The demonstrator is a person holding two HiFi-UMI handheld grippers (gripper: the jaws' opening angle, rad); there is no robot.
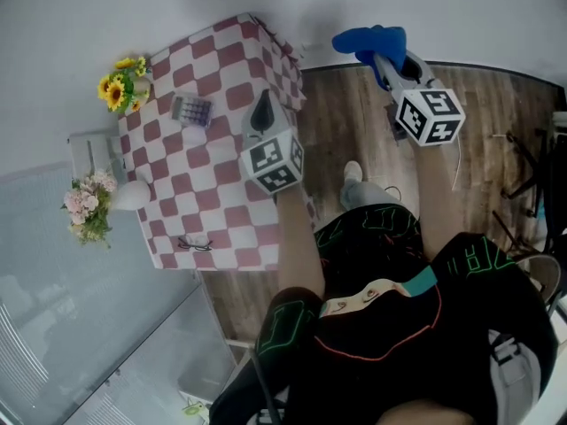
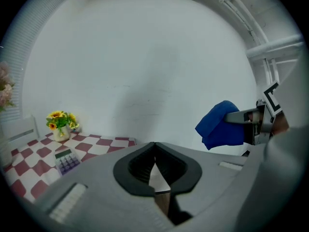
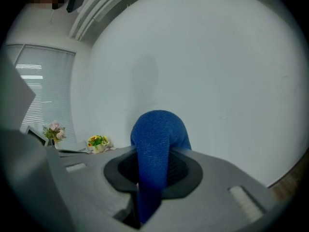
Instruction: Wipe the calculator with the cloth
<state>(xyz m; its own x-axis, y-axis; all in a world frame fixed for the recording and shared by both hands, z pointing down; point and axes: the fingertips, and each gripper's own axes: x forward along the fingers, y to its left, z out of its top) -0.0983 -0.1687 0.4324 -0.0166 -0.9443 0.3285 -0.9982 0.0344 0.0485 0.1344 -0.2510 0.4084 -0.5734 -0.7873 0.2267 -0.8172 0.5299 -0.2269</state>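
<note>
Both my forearms reach forward from the body. My left claw [image 1: 263, 106] is held over the right edge of the checked surface [image 1: 221, 60], its tips together on nothing in the left gripper view [image 2: 154, 145]. My right claw [image 1: 379, 50] is raised over the wooden floor [image 1: 337, 122], well apart from the surface and aimed at the white wall. In the right gripper view [image 3: 155, 164] its jaws are clamped on the blue cloth [image 3: 157, 139], which bunches above them and hangs down between them.

The calculator [image 1: 192, 109] lies flat on the surface, just left of my left claw and near the sunflowers [image 1: 120, 82]. In the left gripper view the calculator [image 2: 66, 159] has its display end farther from the claw and its keys nearer. Its long axis appears to run away from me toward the wall, though it is small in both views.
</note>
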